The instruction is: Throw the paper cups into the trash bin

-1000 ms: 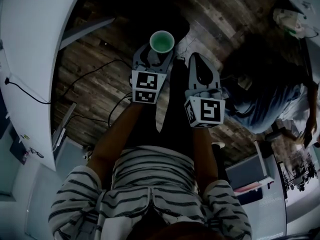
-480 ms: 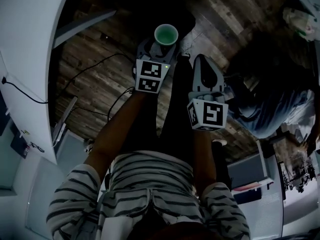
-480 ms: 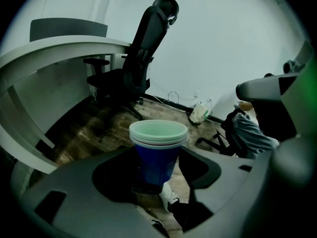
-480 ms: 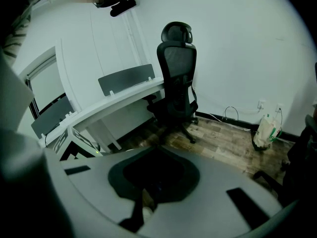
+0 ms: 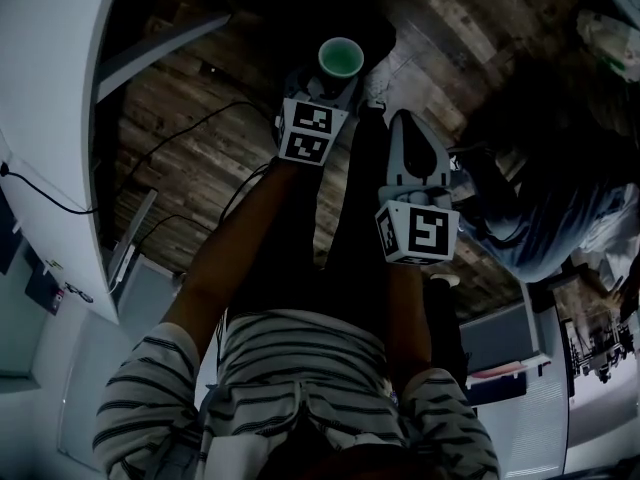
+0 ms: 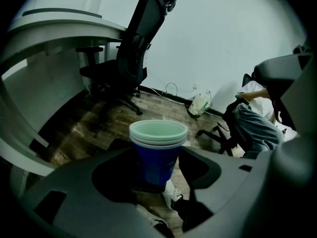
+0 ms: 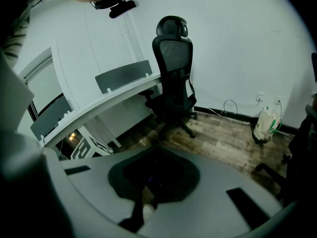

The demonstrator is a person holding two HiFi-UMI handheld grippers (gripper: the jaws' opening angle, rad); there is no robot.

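Note:
A stack of blue paper cups point(image 5: 341, 56) with a pale green inside stands upright between the jaws of my left gripper point(image 5: 336, 83). In the left gripper view the stack point(image 6: 157, 148) is pinched low on its blue wall, and the left gripper point(image 6: 157, 180) is shut on it above the wooden floor. To its right my right gripper point(image 5: 406, 128) is held lower, its jaws together with nothing between them. The right gripper point(image 7: 152, 177) shows only floor through the hole in its jaws. No trash bin is in view.
A black office chair point(image 6: 133, 58) point(image 7: 173, 78) stands by the curved white desk point(image 5: 50, 118). A seated person point(image 5: 560, 208) point(image 6: 257, 125) is to the right. A white bag point(image 6: 199, 103) point(image 7: 266, 123) leans by the wall. Cables point(image 5: 190, 138) lie on the floor.
My left gripper has carried the cup stack forward, away from my body. The right gripper has barely shifted.

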